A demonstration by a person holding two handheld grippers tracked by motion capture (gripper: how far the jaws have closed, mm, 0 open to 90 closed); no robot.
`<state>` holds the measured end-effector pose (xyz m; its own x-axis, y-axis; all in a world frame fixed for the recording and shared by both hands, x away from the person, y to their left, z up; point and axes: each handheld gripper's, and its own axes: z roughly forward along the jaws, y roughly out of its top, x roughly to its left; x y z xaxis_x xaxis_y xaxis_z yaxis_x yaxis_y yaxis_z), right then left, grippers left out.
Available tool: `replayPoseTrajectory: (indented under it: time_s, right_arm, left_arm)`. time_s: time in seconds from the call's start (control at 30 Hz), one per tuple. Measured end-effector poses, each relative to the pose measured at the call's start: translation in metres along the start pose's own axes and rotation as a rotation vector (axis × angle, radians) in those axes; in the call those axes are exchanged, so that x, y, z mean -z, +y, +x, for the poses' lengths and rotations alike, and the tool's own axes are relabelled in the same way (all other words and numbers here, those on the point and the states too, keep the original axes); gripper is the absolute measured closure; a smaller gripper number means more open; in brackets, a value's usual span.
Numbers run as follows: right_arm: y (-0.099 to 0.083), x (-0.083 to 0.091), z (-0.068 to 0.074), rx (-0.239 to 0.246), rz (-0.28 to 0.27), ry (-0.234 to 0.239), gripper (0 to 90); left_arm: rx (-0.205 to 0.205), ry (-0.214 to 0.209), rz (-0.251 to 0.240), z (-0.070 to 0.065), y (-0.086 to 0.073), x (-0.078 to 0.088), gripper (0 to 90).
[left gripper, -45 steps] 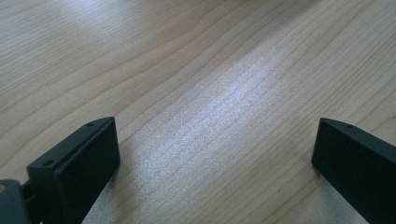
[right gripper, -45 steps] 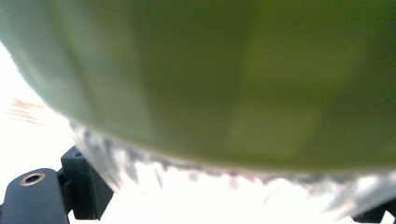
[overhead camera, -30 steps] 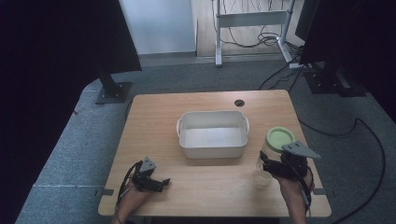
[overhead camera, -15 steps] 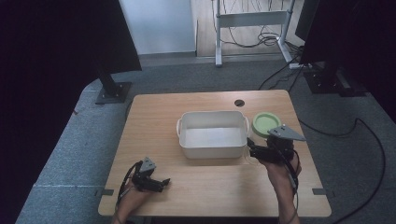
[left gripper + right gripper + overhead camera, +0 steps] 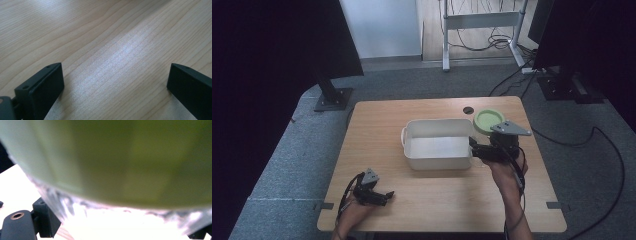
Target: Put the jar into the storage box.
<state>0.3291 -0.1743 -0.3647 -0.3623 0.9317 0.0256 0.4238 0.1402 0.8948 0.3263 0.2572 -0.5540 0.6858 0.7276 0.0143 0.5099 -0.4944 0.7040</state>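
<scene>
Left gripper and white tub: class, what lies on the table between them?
In the high view, nothing: only bare wooden table separates the left gripper from the white tub.

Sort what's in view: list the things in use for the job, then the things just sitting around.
In use:
right claw, shut on the jar
clear jar with green lid, held beside the tub
white tub

Sitting around:
left claw, open, idle on the table
monitor stand on the floor
cables
</scene>
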Motion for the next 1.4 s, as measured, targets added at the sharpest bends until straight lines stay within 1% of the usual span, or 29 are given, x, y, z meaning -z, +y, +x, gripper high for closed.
replayPoseTrajectory:
  time_s: [0.1,0.23,0.3,0.37,0.6,0.7,0.73,0.9,0.93,1.17,1.4]
  right_arm:
    - [0.005,-0.003,0.002,0.003,0.001,0.002,10.6]
    - [0.017,-0.013,0.007,0.014,0.001,0.012,10.6]
    - [0.018,-0.015,0.008,0.016,0.001,0.013,10.6]
    - [0.024,-0.021,0.011,0.022,-0.003,0.02,10.6]
    - [0.032,-0.038,0.013,0.008,-0.003,0.027,10.6]
    - [0.032,-0.043,0.013,0.004,0.0,0.028,10.6]
    - [0.033,-0.048,0.014,0.001,0.005,0.03,10.6]
    - [0.033,-0.062,0.018,0.008,0.012,0.028,10.6]
    - [0.033,-0.062,0.018,0.008,0.012,0.028,10.6]
    - [0.031,-0.081,0.025,0.012,0.019,0.029,10.6]
    - [0.026,-0.098,0.034,0.023,0.018,0.041,10.6]
  left_arm:
    - [0.0,0.0,0.0,0.0,0.0,0.0,0.8]
    - [0.0,0.0,0.0,0.0,0.0,0.0,0.8]
    - [0.0,0.0,0.0,0.0,0.0,0.0,0.8]
    - [0.001,0.0,0.0,0.0,0.0,0.0,0.8]
    - [0.001,0.0,0.0,0.0,0.0,0.0,0.8]
    - [0.001,0.0,0.0,0.0,0.0,0.0,0.8]
    - [0.001,0.0,0.0,0.0,0.0,0.0,0.8]
    - [0.0,0.0,0.0,0.0,0.0,0.0,0.8]
    - [0.0,0.0,0.0,0.0,0.0,0.0,0.8]
    - [0.0,0.0,0.0,0.0,0.0,0.0,0.8]
    - [0.0,0.0,0.001,0.0,0.0,0.0,0.8]
